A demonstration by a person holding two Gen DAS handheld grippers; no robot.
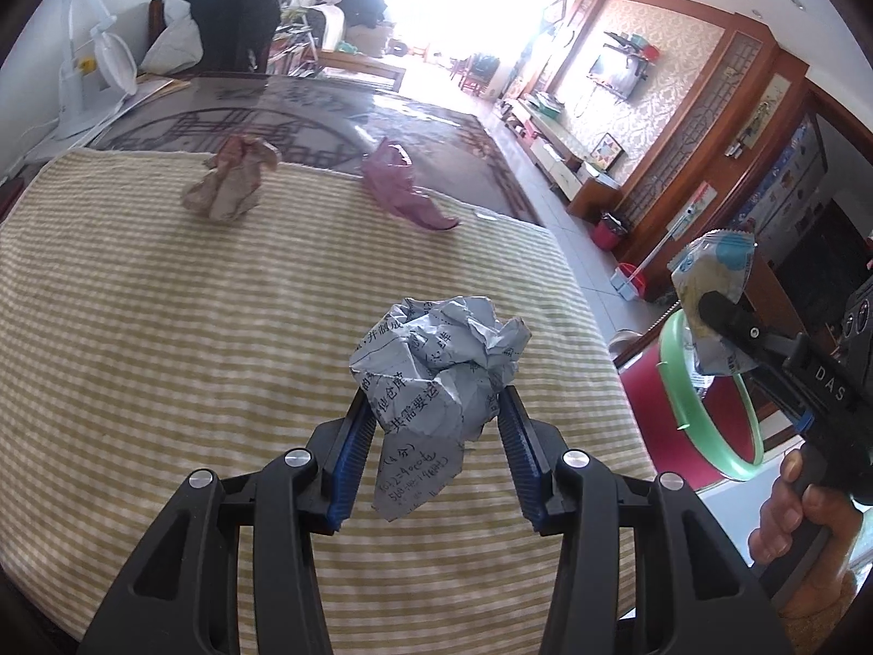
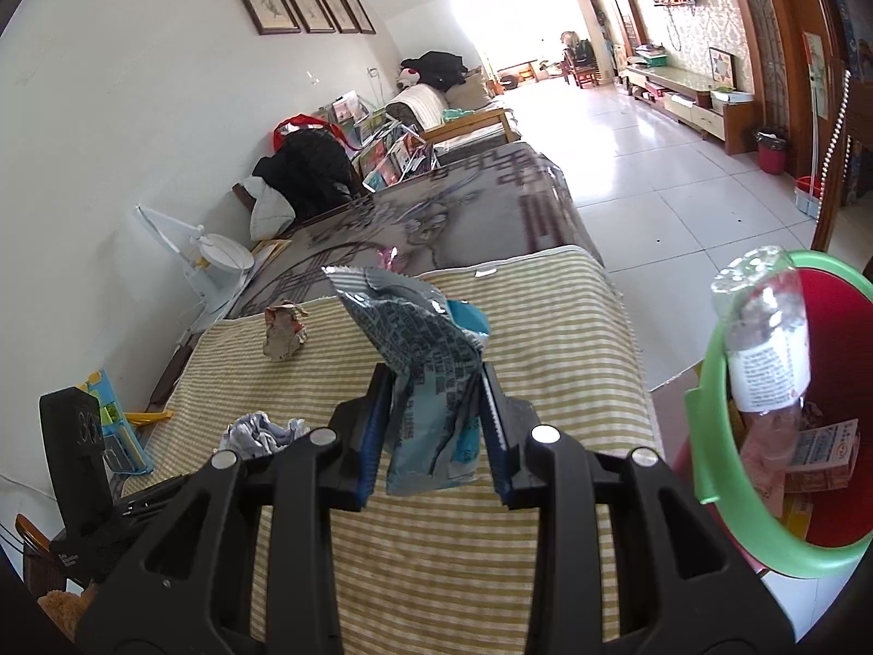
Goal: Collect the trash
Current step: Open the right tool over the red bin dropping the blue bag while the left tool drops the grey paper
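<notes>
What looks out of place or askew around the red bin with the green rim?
A clear plastic bottle stands tilted in the red bin with the green rim, its top poking above the rim instead of lying inside. Nothing looks spilled.

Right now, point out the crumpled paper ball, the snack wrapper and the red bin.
crumpled paper ball (image 1: 442, 360), left wrist view, middle of the wad.
snack wrapper (image 2: 431, 376), right wrist view, printed middle of the wrapper.
red bin (image 2: 725, 496), right wrist view, green rim.
</notes>
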